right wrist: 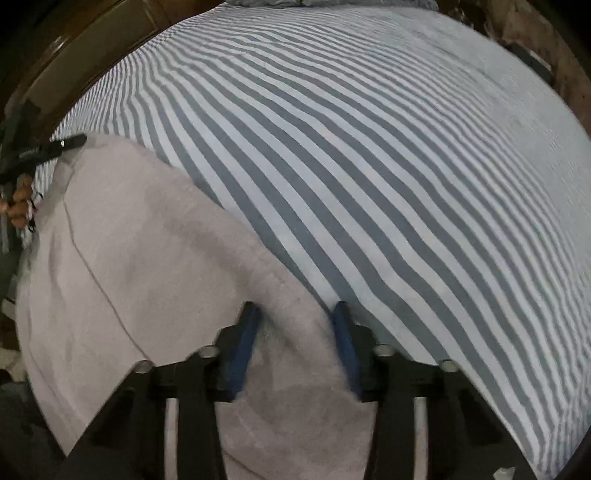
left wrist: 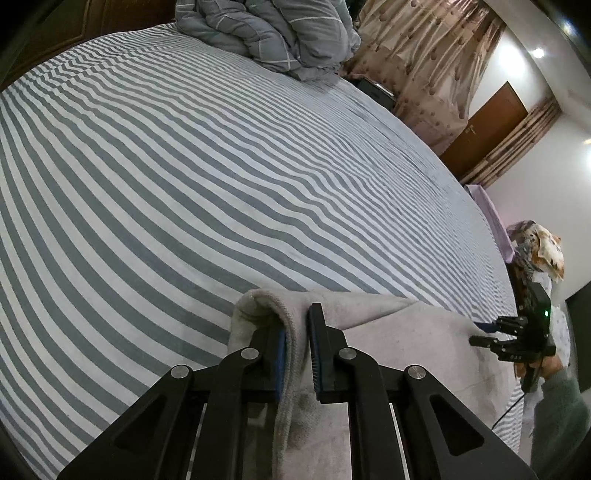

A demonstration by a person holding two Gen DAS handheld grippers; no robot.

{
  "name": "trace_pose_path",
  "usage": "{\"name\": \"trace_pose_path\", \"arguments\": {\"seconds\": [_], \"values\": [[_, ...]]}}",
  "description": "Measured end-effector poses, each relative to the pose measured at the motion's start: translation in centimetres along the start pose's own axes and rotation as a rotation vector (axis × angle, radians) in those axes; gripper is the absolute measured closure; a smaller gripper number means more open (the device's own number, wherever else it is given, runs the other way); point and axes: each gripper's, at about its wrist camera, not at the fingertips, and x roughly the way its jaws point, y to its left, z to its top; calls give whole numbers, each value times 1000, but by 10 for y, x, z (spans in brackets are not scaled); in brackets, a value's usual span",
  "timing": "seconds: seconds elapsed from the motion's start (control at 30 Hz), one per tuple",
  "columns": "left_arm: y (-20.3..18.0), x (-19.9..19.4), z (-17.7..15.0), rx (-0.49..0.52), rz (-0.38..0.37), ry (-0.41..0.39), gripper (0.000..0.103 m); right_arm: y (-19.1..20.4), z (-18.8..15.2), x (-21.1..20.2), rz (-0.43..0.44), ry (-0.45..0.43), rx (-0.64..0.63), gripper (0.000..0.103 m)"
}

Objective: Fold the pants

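Lying between both tongs, pants point(left wrist: 388, 332), left tongs point(left wrist: 297, 332) pinching edge

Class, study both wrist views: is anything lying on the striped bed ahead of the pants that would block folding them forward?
Nothing visible does. The pants lie at the near edge with bare striped sheet ahead. The only other thing on the bed, a bunched duvet, sits at the far end.

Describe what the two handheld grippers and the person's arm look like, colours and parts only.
Both the left gripper and right gripper are matte black linkage frames with round silver pivot pins and blue ribbed pads. Seen from the left wrist, the right unit carries a green indicator light and a thin black cable; the person wears a grey-green sleeve.
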Motion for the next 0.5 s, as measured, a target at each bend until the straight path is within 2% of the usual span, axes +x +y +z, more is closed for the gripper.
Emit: {"name": "trace_pose_path", "arguments": {"seconds": [0.03, 0.13, 0.33, 0.5], "values": [[-1, 0, 0, -1, 6, 0, 91, 4, -1, -1, -19, -14, -3, 83], [-8, -4, -1, 11, 35, -6, 93, 15, -9, -11, -95, -58, -19, 94], [-25, -35, -4, 33, 27, -39, 95, 46, -29, -49, -215, -134, -7, 97], [-37, -75, -16, 51, -17, -66, 95, 78, -70, -106, -262, -212, 42, 97]]}}
